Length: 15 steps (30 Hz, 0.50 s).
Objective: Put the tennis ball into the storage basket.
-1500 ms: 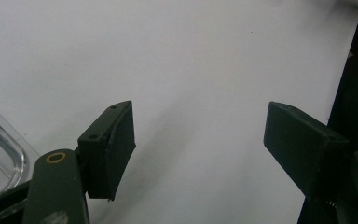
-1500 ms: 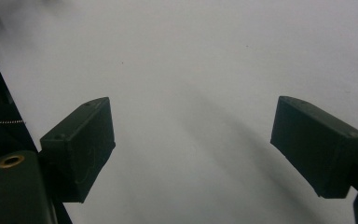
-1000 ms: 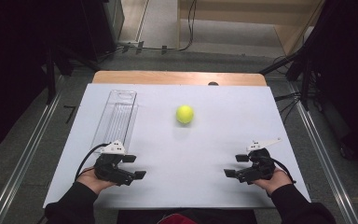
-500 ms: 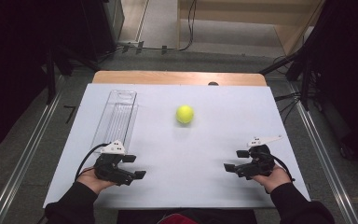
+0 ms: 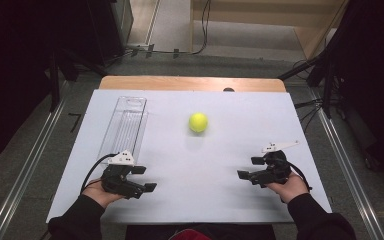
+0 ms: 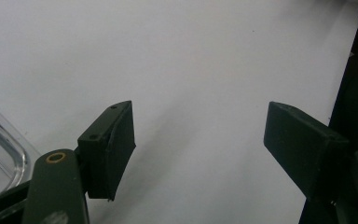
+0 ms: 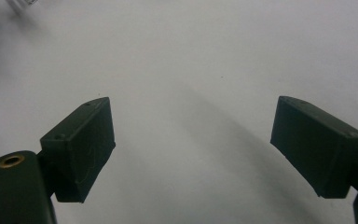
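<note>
White bench [image 5: 230,200] — nothing started: both your left hand-held gripper [image 5: 142,181] and right hand-held gripper [image 5: 250,169] gape empty, yellow ball [image 5: 198,122] and clear tray [image 5: 125,125] untouched.

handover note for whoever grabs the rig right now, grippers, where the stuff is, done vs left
Left gripper: open, empty, low over the near-left of the white table.
Right gripper: open, empty, near-right, fingers pointing inward.
Yellow ball: loose on the table, mid-far, apart from both grippers.
Clear plastic tray: lies lengthwise on the left, just beyond the left gripper; looks empty.
Done: nothing gripped so far.
Left: probably pick up the ball and put it in the tray.
</note>
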Tool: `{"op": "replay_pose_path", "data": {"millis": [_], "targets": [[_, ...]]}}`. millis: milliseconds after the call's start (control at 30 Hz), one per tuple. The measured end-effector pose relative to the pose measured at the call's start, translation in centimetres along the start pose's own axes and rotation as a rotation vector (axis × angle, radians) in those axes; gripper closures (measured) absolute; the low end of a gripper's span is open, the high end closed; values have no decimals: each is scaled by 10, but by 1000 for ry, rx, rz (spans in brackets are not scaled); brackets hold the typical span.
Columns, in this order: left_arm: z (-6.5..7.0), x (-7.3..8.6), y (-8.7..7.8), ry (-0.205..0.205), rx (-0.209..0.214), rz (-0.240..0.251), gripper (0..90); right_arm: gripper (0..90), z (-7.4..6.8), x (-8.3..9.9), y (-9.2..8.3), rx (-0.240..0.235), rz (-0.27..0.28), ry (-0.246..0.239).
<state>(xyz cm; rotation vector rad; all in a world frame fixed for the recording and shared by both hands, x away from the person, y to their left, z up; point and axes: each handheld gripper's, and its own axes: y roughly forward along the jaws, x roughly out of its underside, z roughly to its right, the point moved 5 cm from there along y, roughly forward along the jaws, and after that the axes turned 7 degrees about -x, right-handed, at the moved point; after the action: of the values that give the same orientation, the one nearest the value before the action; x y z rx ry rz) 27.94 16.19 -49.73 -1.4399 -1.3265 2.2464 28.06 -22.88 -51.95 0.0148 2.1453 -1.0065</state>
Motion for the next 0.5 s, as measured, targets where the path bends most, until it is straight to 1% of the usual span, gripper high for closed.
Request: {"op": "replay_pose_path", "data": {"millis": [267,300,500], "targets": [[0,0,0,3,-1,-3,254,116,4,-5,2,8,11,0],[0,0,0,2,0,-1,254,116,4,-5,2,7,13,7],[0,0,0,2,0,-1,254,117,5,-8,4,7,17,2]]}}
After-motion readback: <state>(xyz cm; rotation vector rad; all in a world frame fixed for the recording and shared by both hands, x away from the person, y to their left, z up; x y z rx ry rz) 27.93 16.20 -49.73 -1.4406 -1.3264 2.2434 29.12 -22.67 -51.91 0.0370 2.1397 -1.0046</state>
